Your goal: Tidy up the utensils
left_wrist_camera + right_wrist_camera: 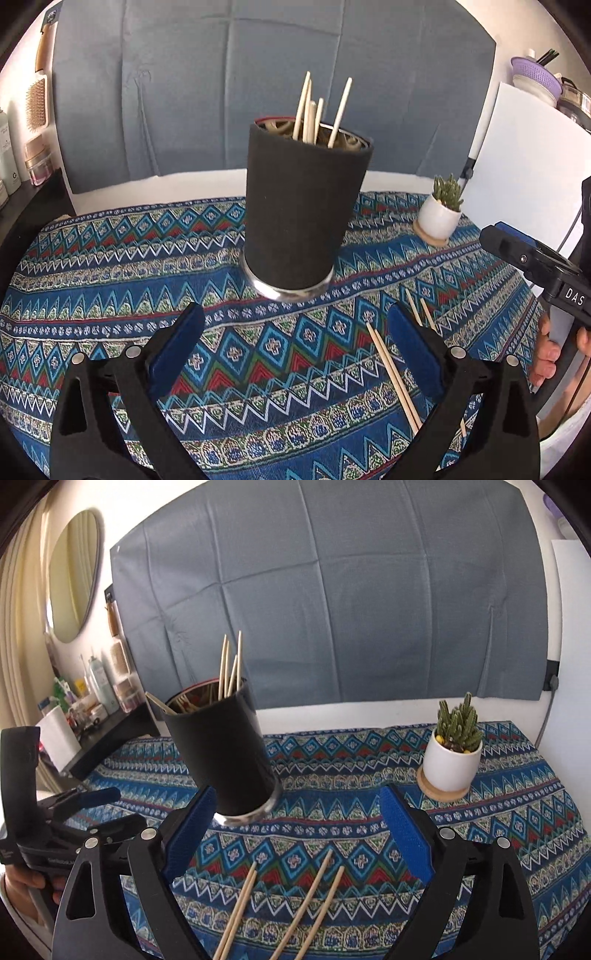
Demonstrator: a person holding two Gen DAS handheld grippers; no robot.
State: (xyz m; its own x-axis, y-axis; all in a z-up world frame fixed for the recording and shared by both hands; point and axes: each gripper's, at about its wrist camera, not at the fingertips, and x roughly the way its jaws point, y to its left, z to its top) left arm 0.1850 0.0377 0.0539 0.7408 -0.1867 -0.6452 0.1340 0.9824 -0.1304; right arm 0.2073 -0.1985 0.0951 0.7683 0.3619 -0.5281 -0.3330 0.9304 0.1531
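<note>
1. The left gripper point(295, 325) stands wide, its blue pads well apart with nothing between them but patterned cloth.
2. Straight ahead of the left gripper, just beyond its fingertips, a black holder point(301, 206) stands on the counter point(110, 258); its metal base ring rests on the cloth.
3. Several pale chopsticks point(310, 110) stick up out of the holder at slightly different angles.
4. Just to the inside of the left gripper's right finger, a pair of loose chopsticks point(393, 373) lies flat on the cloth, touching each other along their length; two more tips show just beyond that finger.
5. The right gripper point(297, 823) is also wide, holding nothing.
6. Between and below the right gripper's fingers lie four loose chopsticks: a left pair point(240, 904) side by side, and a right pair point(317, 901) slightly apart, all slanting toward the camera.
7. From the right gripper, the holder sits ahead and to the left, its base just beside the left fingertip; whether they touch I cannot tell.
8. Ahead and to the right of the right gripper, well apart, a small cactus in a white pot point(452, 764) rests on a wooden coaster.
9. A hand point(550, 354) grips the right gripper's handle at the right edge of the left view.
</note>
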